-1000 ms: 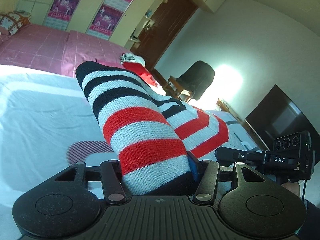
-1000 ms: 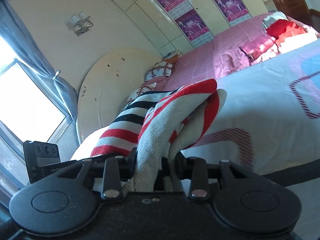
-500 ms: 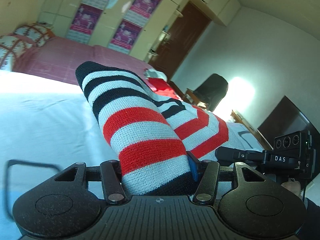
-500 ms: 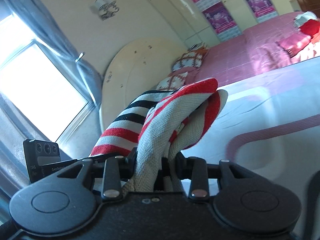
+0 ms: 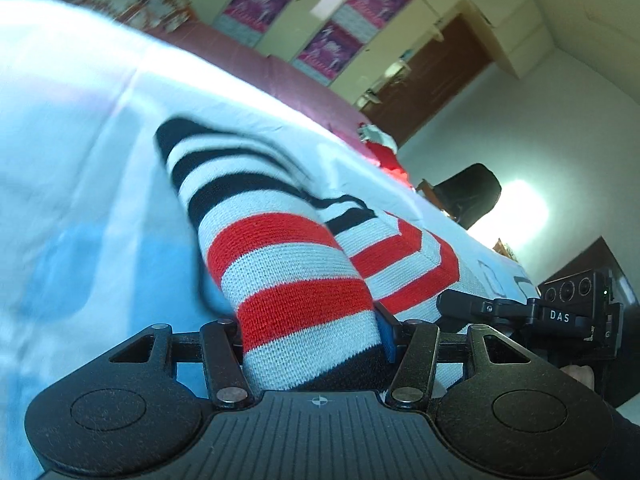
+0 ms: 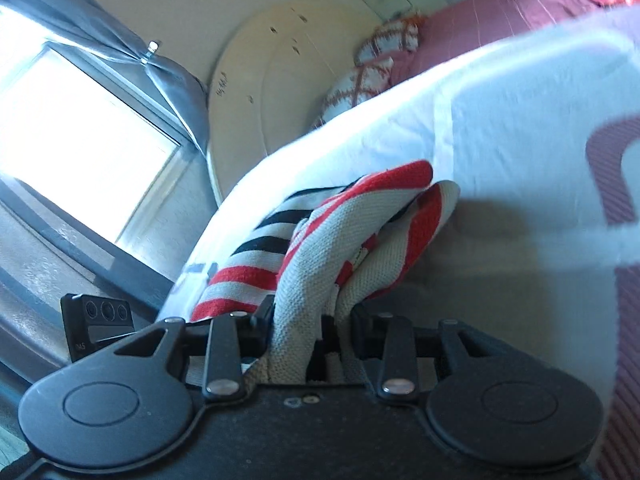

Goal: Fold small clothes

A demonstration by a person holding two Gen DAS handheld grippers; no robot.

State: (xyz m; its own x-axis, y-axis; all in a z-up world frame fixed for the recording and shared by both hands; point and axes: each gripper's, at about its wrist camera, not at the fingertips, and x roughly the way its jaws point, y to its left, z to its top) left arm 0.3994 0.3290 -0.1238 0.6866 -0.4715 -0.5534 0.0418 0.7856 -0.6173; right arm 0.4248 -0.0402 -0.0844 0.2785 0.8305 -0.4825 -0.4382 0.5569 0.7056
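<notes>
Bedroom, white sheet [image 5: 72, 128] over pink bed. Left gripper [image 5: 316, 332] clamped on the striped knit [image 5: 288, 264], right gripper [image 6: 308, 320] clamped on a bunched fold of it [image 6: 356, 236]. Knit runs away from both over the sheet. Door [image 5: 424, 80] shows only in left view; window [image 6: 72, 120], headboard [image 6: 256, 64] only in right.

You hold two grippers, the left gripper [image 5: 312, 320] and right gripper [image 6: 308, 316], and one striped knit garment [image 5: 288, 280]. Two patterned pillows [image 6: 376, 64] and three posters [image 5: 316, 20] show.
</notes>
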